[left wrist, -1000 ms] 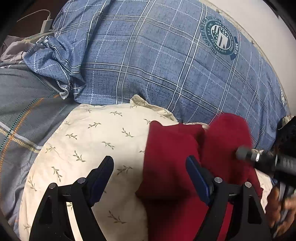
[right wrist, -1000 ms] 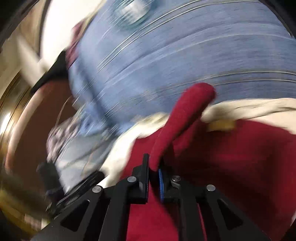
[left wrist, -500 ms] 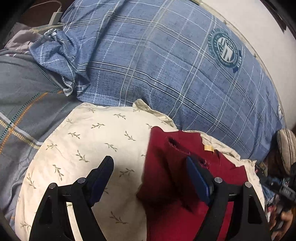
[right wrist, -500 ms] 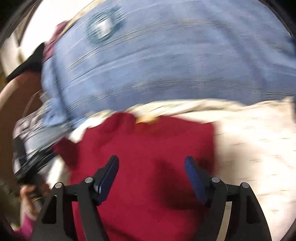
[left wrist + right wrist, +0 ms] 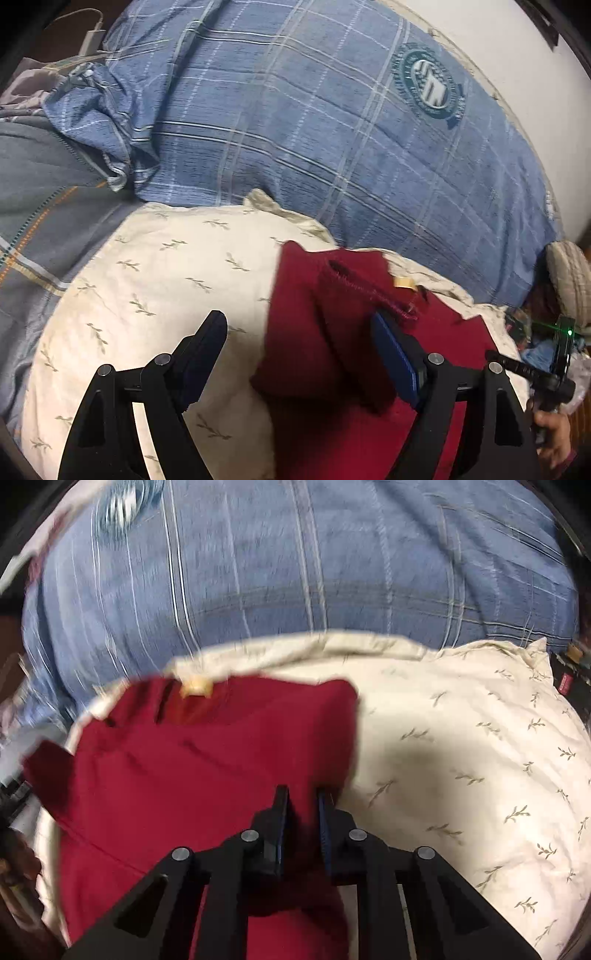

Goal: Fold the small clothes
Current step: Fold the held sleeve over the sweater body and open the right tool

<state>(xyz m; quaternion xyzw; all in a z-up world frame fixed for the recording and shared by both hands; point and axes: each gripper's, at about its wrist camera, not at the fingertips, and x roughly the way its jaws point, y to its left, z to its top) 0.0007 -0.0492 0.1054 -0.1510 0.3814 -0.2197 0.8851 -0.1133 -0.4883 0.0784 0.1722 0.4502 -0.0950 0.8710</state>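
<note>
A small dark red garment lies on a cream pillow with a leaf print, one sleeve folded across its body, a tan neck label at its top. My left gripper is open just above the garment's left edge, one finger over the pillow and the other over the red cloth. In the right wrist view the red garment lies flat on the same pillow. My right gripper is nearly closed, its jaws pinching a fold of the red cloth near the garment's right edge.
A blue plaid quilt with a round emblem lies behind the pillow. A grey blanket is at the left. The other hand-held gripper and hand show at the right edge. A white charger and cable lie at top left.
My right gripper let go of the lifted sleeve, opened, moved right along the garment, and has now closed on the red cloth near its right edge. My left gripper stayed open.
</note>
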